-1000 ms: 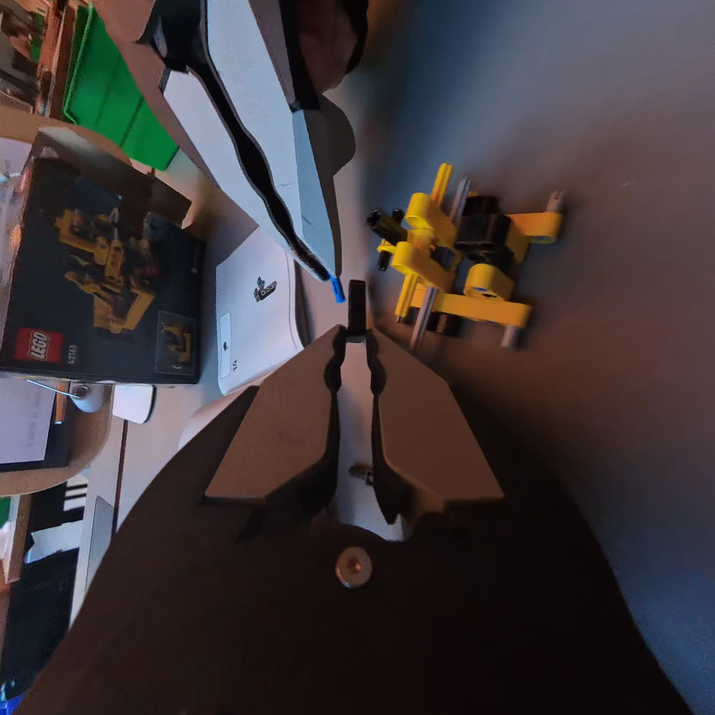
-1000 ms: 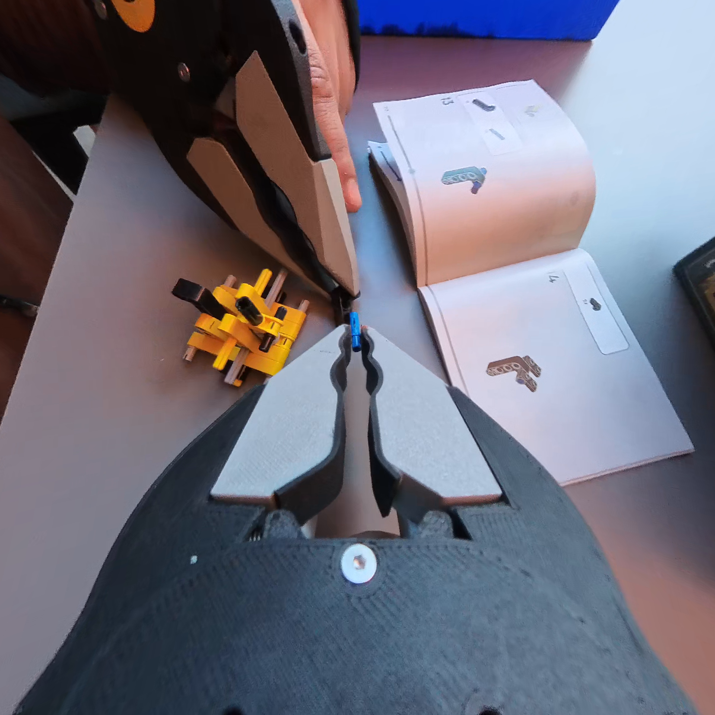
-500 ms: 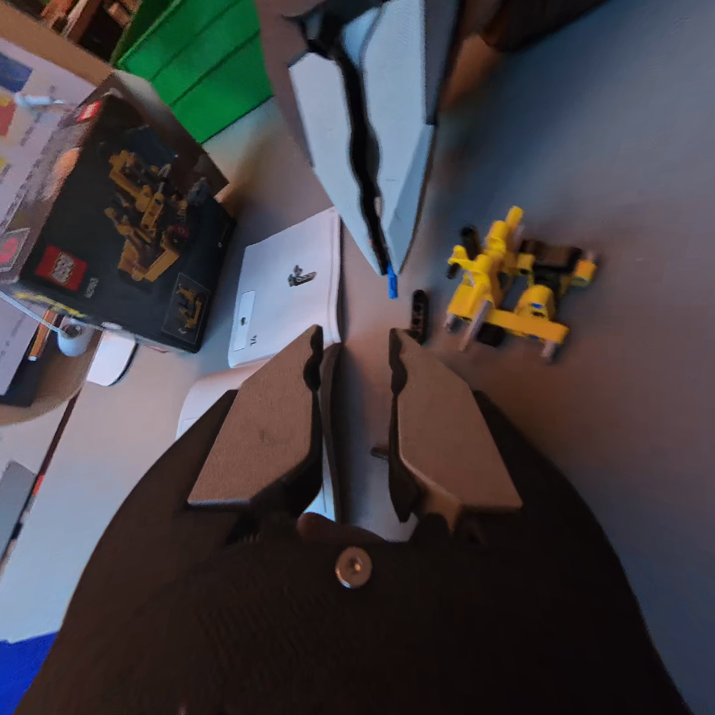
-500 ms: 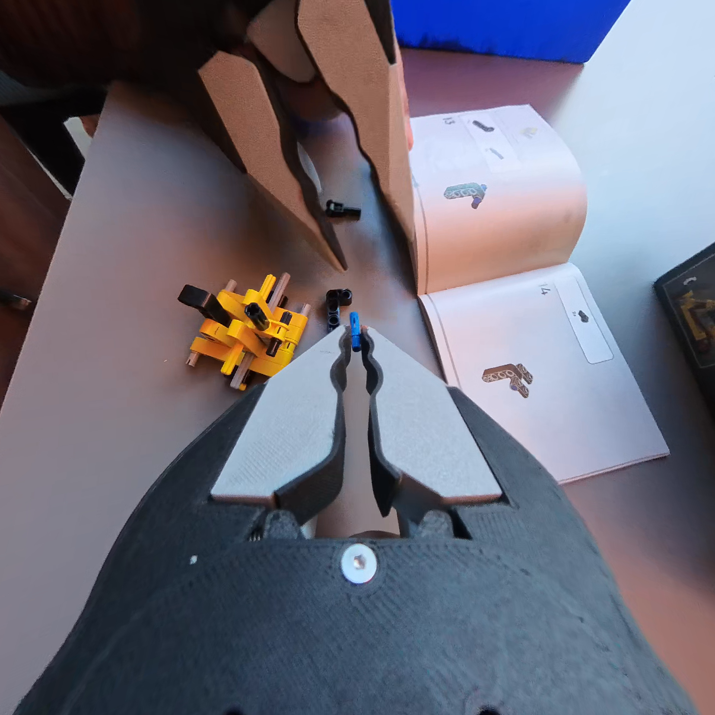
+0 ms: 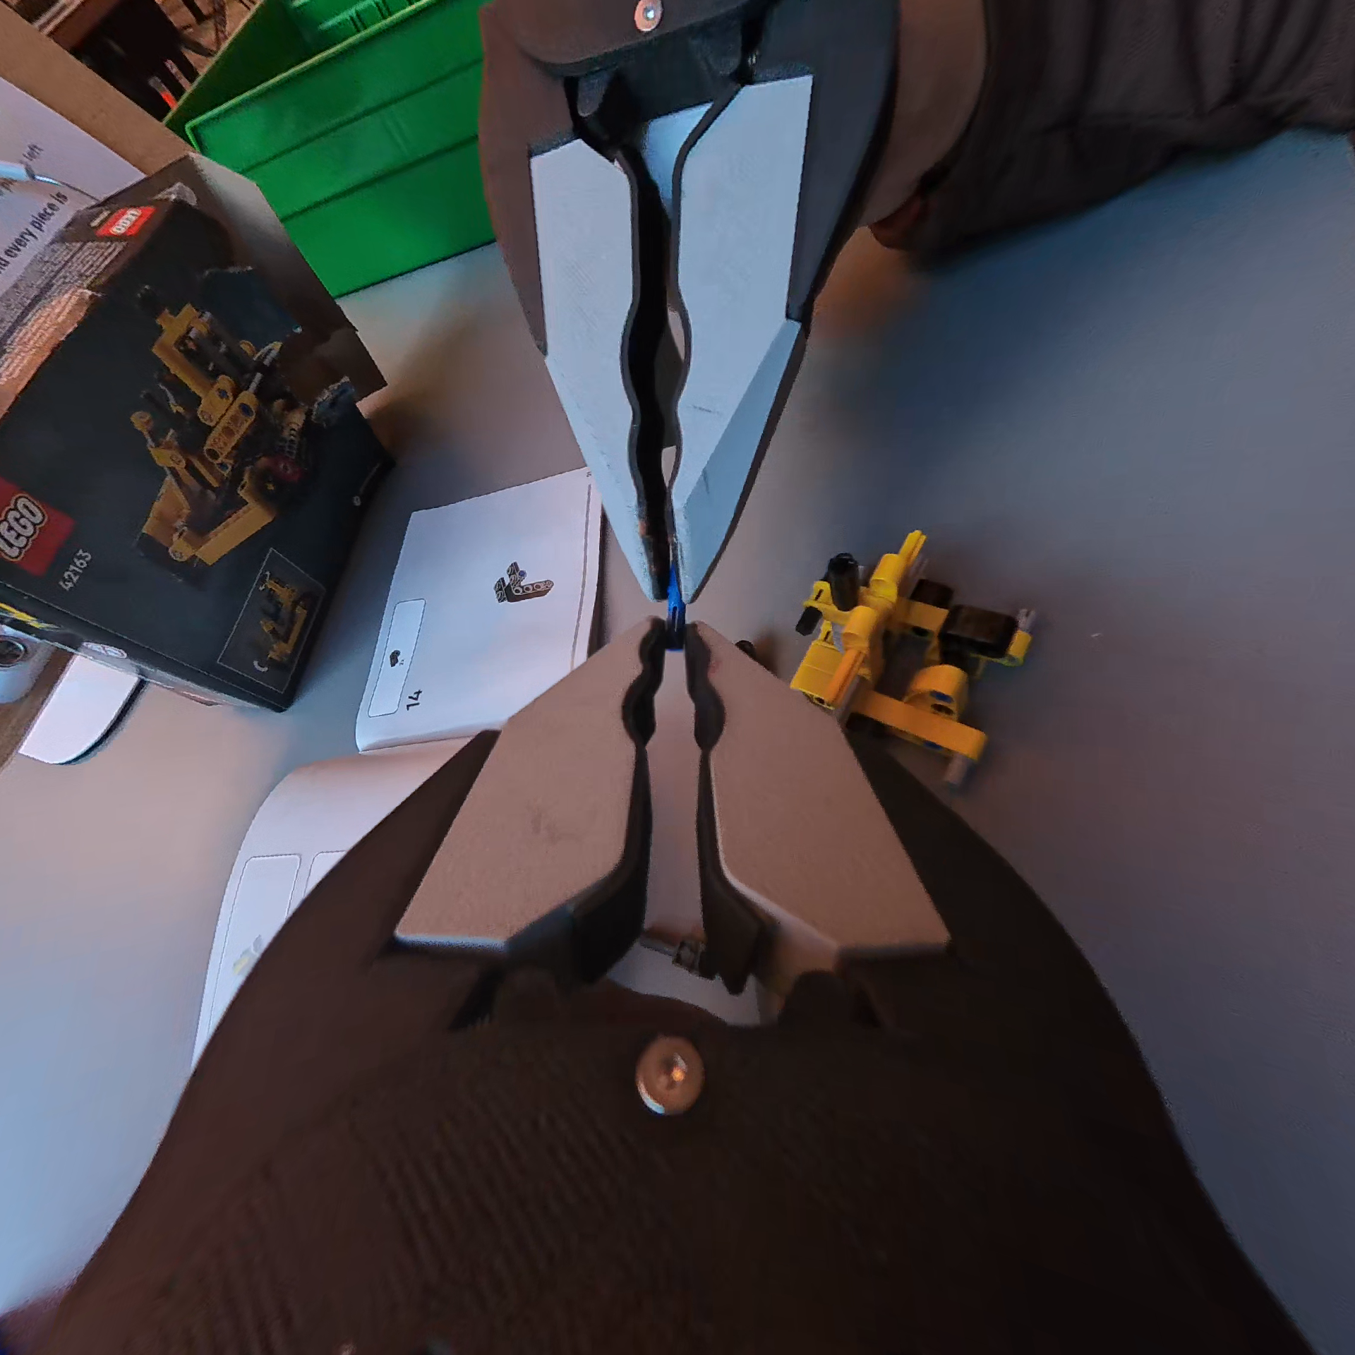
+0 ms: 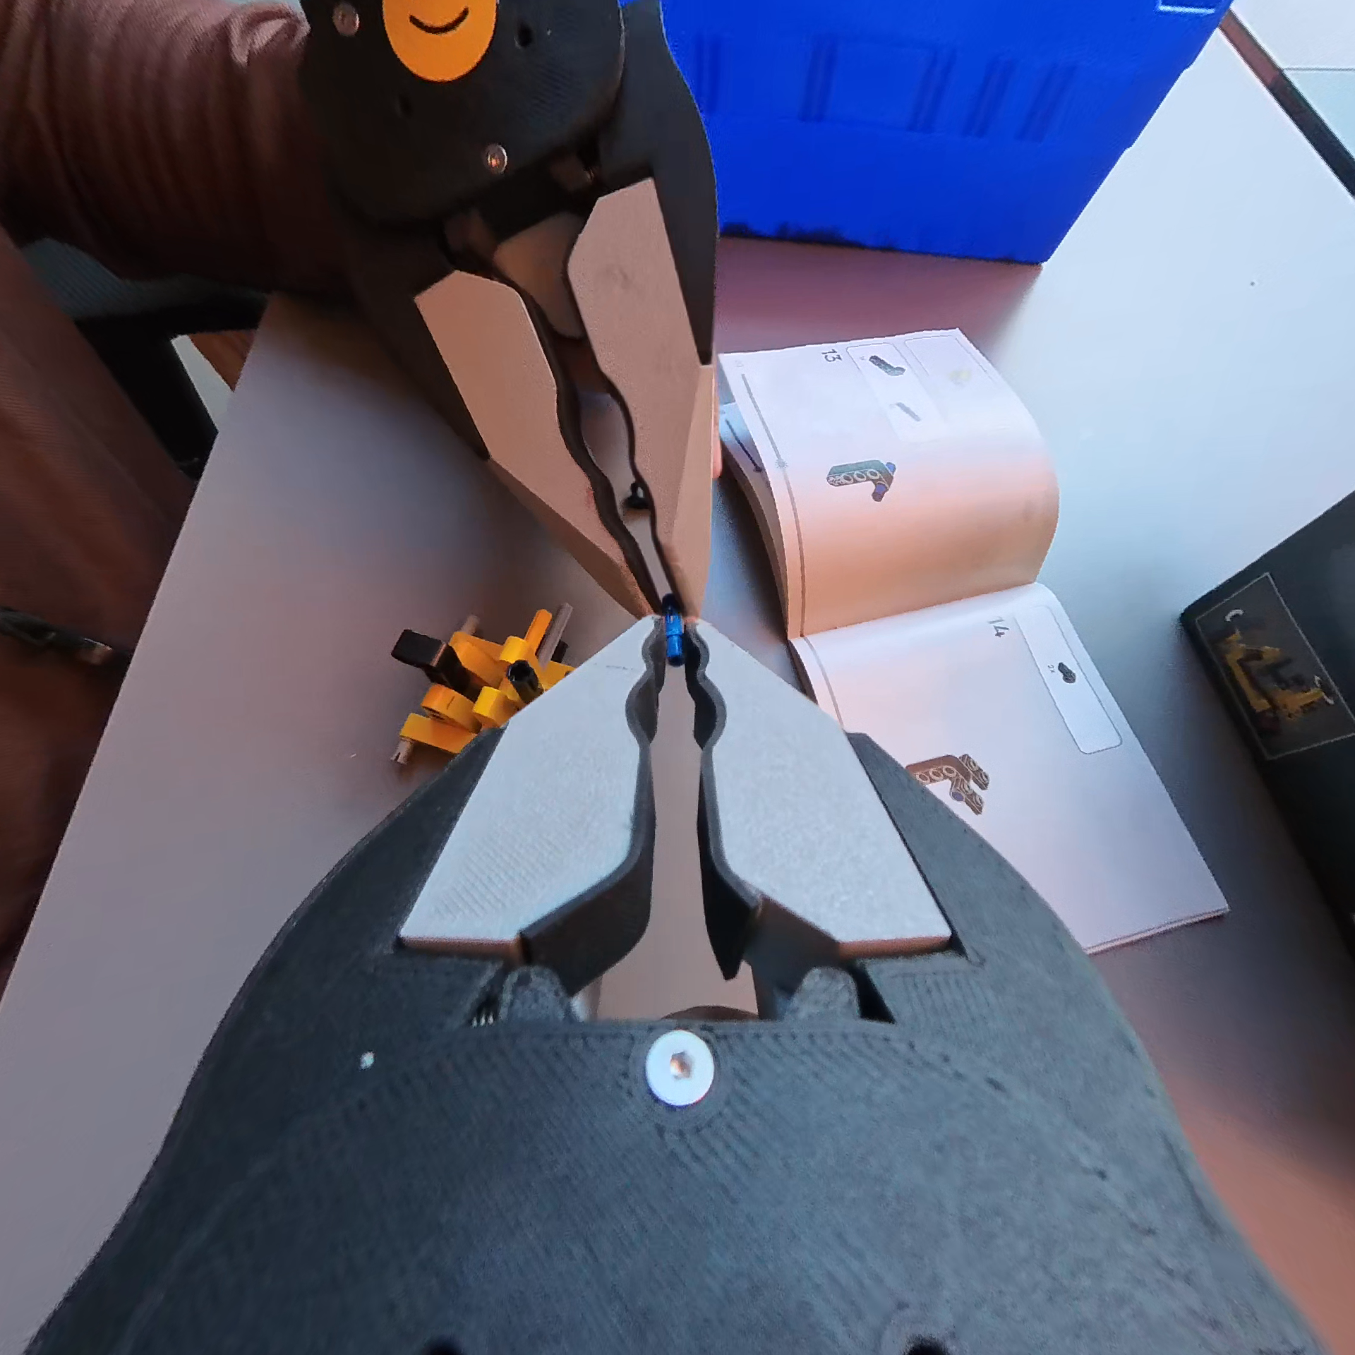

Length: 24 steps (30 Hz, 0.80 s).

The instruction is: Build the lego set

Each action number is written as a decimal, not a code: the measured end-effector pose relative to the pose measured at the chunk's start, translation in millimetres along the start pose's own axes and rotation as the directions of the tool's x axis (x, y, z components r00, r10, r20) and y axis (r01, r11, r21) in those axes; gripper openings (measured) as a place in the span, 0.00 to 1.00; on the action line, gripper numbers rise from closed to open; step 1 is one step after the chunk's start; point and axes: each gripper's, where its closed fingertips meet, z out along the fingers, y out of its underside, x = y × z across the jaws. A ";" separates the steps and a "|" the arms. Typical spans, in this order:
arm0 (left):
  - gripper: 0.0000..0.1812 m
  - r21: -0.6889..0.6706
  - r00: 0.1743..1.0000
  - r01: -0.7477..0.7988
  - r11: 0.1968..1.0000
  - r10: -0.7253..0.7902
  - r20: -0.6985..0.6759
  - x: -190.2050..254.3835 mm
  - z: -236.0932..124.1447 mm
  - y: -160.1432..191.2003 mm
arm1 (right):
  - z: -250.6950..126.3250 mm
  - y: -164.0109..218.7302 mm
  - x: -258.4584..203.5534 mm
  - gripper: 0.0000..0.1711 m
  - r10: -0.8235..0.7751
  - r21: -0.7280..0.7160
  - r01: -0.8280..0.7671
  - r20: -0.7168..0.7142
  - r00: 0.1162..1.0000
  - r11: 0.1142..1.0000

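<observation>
My right gripper (image 6: 674,639) is shut on a small blue pin (image 6: 673,639) and holds it above the grey table. My left gripper (image 5: 674,632) meets it tip to tip, with its jaws nearly closed around the pin's other end (image 5: 673,612). The right gripper (image 5: 671,586) comes down from the top of the left wrist view, and the left gripper (image 6: 663,605) does the same in the right wrist view. A part-built yellow and black lego assembly (image 5: 902,660) (image 6: 484,689) lies on the table just beside the tips. A small black piece (image 5: 744,649) peeks out by my left finger.
An open instruction booklet (image 5: 484,608) (image 6: 953,586) lies on the other side of the tips. The black lego box (image 5: 169,454) (image 6: 1283,660) sits beyond it. A green bin (image 5: 352,147) and a blue bin (image 6: 916,110) stand at the table's ends. Another black pin (image 6: 636,498) lies on the table. My two grippers' fingertips are within a few centimetres of each other.
My left gripper opened and let a small black piece drop to the table. It then swung round to face the right gripper and closed on the free end of the blue pin.
</observation>
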 end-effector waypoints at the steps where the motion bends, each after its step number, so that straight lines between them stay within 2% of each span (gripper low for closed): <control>1: 0.01 -0.001 1.000 -0.001 1.000 0.001 0.003 -0.1 0.5 0.1 | -0.4 -0.6 0.0 0.00 0.003 0.004 -0.003 0.001 1.000 1.000; 6: 0.01 0.021 0.999 0.029 0.999 -0.030 0.014 -3.8 0.2 -2.7 | -3.3 -3.6 2.7 0.01 0.028 0.037 -0.028 0.003 1.000 0.999; 14: 0.01 0.163 0.973 0.232 0.959 -0.232 -0.019 -16.9 -10.3 -20.5 | -35.4 -26.8 11.2 0.04 0.118 0.276 -0.135 0.078 0.990 0.952; 19: 0.01 0.227 0.960 0.280 0.933 -0.277 -0.049 -19.7 -17.7 -30.9 | -28.2 -27.0 6.6 0.08 0.115 0.266 -0.138 0.102 0.988 0.954; 24: 0.01 0.230 0.957 0.288 0.930 -0.279 -0.073 -15.9 -17.6 -32.5 | -19.9 -29.9 3.7 0.02 0.111 0.265 -0.135 0.102 0.989 0.955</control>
